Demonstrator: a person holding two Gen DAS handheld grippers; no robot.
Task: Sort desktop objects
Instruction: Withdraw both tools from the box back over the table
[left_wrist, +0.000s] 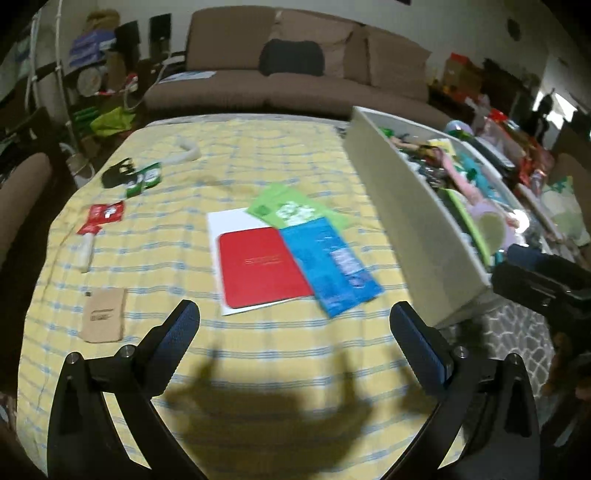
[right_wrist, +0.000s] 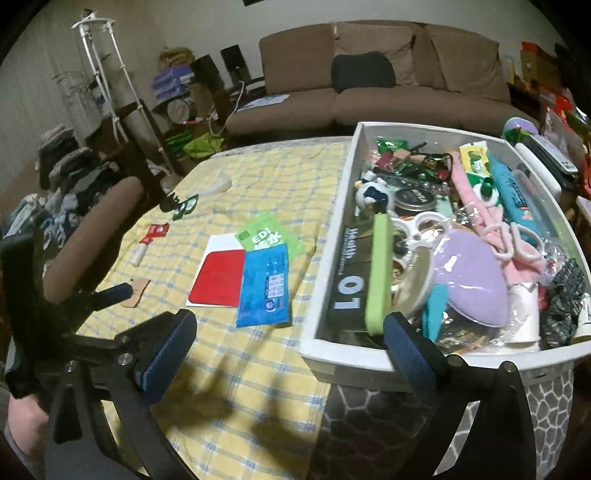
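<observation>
A table under a yellow checked cloth (left_wrist: 258, 155) fills the left wrist view, with a white bin (right_wrist: 332, 229) at its right side, crammed with small items: a lilac pouch (right_wrist: 469, 273), a black box marked "01" (right_wrist: 347, 280), a green case (right_wrist: 380, 266) standing on edge.

Mid-table lies a stack of flat things. A white sheet (left_wrist: 229, 225) is lowest, with a red notebook (left_wrist: 262, 266) on it, long axis running from the near edge toward the sofa (left_wrist: 295, 74). A blue packet (left_wrist: 332, 266) overlaps the notebook's right edge, its long axis slanting from near right to far left. A green packet (left_wrist: 291, 210) lies at the far end, partly under the blue one.

Toward the left edge sit a brown card (left_wrist: 105, 315), a red sachet (left_wrist: 103, 216) touching a white tube (left_wrist: 85, 253), green sachets (left_wrist: 146, 179) and a black clip (left_wrist: 116, 171).

The left gripper (left_wrist: 295, 321) hangs with jaws spread and nothing between them; the stack lies just beyond its tips, centred. The right gripper (right_wrist: 290, 328) is likewise wide apart and empty, the blue packet just past its left finger, the bin's near wall behind its right finger
</observation>
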